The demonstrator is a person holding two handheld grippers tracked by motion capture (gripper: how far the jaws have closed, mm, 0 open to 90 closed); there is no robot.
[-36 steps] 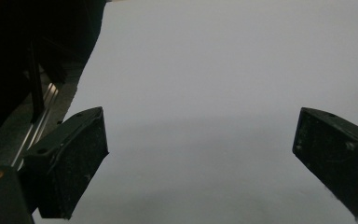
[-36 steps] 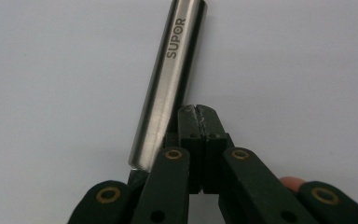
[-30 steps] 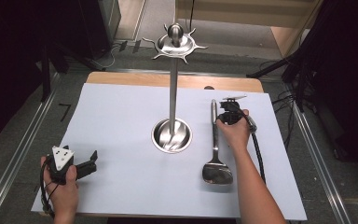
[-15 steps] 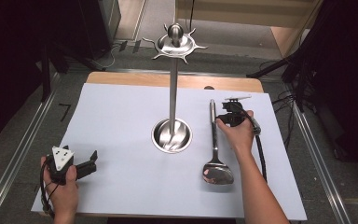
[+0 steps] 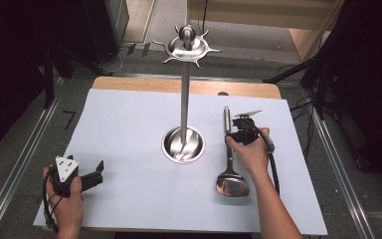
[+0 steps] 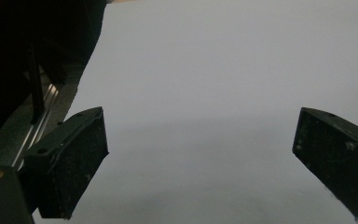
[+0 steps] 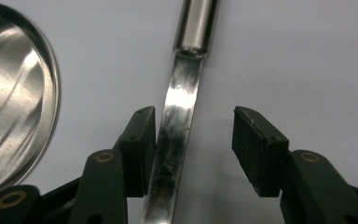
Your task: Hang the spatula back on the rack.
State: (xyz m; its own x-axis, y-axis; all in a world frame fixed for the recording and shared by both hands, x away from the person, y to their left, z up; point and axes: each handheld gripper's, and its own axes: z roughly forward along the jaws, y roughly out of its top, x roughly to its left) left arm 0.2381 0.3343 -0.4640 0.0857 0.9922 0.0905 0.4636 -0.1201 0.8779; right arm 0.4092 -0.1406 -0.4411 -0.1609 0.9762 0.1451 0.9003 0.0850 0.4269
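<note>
Right gripper view: the right gripper (image 7: 193, 151) has just been opening, so the ladle (image 7: 175, 154) lies loose on the white sheet (image 7: 298, 56) between its jaws, set down.

bench (image 5: 129, 84): wood, white sheet (image 5: 129, 149) over it | floor (image 5: 144, 55): grey, cables at 3 o'clock | wooden cabinet (image 5: 278, 15) at 1 o'clock | dark drapes at 9 and 3

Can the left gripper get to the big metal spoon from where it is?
Probably not easily. The left gripper sits at the near left of the table, and the stand's round base lies between it and the spoon, where the right gripper already is.
</note>
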